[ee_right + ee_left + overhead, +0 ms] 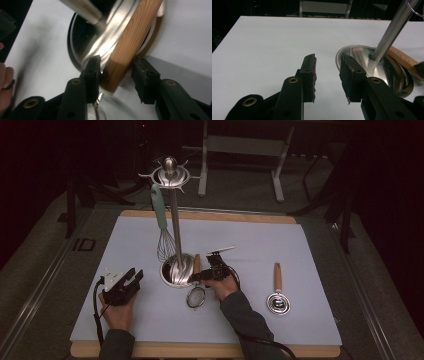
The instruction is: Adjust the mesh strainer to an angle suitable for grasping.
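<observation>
A small mesh strainer (196, 297) with a wooden handle (132, 35) lies on the pale mat, its handle leaning against the round steel base (172, 276) of a utensil stand. My right gripper (199, 276) straddles the end of that handle. In the right gripper view (117, 60) the left pad sits close against the wood while a gap shows at the right pad, so the jaws are open. My left gripper (136, 274) rests low on the mat left of the base, open with nothing between its jaws (328, 57). The base (362, 57) lies just ahead of it.
The stand's steel pole (175, 225) rises from the base. A whisk (165, 245) with a mint handle hangs from its top ring. A steel scoop with a wooden handle (278, 292) lies on the mat to the right. The mat (260, 240) covers a wooden board.
</observation>
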